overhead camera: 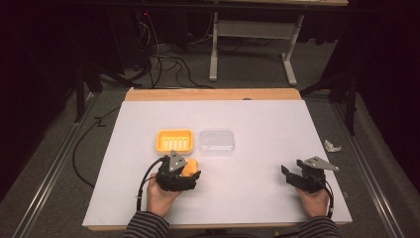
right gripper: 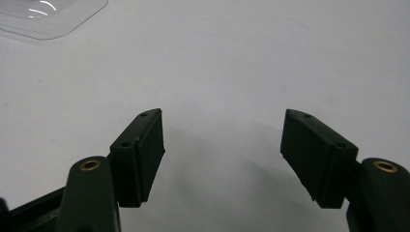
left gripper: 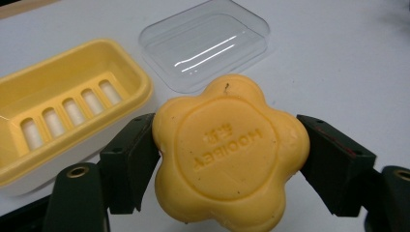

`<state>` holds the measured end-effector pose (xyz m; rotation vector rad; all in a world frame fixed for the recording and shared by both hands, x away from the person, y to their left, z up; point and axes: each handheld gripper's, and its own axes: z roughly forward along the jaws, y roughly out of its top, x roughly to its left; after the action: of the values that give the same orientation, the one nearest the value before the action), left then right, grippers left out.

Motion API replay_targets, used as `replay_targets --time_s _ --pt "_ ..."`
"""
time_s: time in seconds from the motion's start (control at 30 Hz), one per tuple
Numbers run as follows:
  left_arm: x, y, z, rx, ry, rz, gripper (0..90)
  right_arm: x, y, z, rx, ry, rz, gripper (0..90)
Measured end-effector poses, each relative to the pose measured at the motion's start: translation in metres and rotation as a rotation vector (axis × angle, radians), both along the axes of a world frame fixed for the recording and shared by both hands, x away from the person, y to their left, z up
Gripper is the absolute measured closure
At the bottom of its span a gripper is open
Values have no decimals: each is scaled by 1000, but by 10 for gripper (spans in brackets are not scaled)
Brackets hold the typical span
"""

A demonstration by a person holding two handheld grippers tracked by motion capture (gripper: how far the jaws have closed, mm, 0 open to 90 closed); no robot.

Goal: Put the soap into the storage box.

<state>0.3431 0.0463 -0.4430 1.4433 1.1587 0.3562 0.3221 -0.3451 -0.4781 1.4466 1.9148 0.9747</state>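
A flower-shaped orange soap with raised lettering sits between the jaws of my left gripper, which is shut on it. From above, the soap shows at the left gripper, just in front of a yellow soap dish with slotted bottom. A clear plastic lid lies upturned to the right of the dish. My right gripper rests at the table's right front, open, with nothing between its jaws.
The white table top has a wooden strip along its far edge. A corner of the clear lid shows far left ahead of the right gripper. A crumpled white scrap lies on the floor to the right. Cables and a table frame stand behind.
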Motion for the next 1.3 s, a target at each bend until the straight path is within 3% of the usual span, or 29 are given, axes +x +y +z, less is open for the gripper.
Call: replay_targets --time_s 0.2,0.23,0.3,0.43,0.9,1.07,1.23,1.3 --pt "5 5 8 -19 -5 16 262 0 0 0 6 1 -3 324" --pt "8 -1 9 -112 -7 77 262 0 0 0 5 1 -2 323" --pt "11 1 10 -136 -6 98 262 0 0 0 5 1 -1 324" --pt "12 7 11 -106 -4 78 261 0 0 0 5 1 -2 323" --pt "17 31 21 65 -6 14 261 0 0 0 4 1 -1 323" --pt "21 37 23 53 0 35 261 0 0 0 0 -1 -1 323" --pt "26 46 25 126 -2 -34 262 0 0 0 6 -3 -2 323" --pt "27 47 26 144 3 -27 261 0 0 0 1 -7 2 323"
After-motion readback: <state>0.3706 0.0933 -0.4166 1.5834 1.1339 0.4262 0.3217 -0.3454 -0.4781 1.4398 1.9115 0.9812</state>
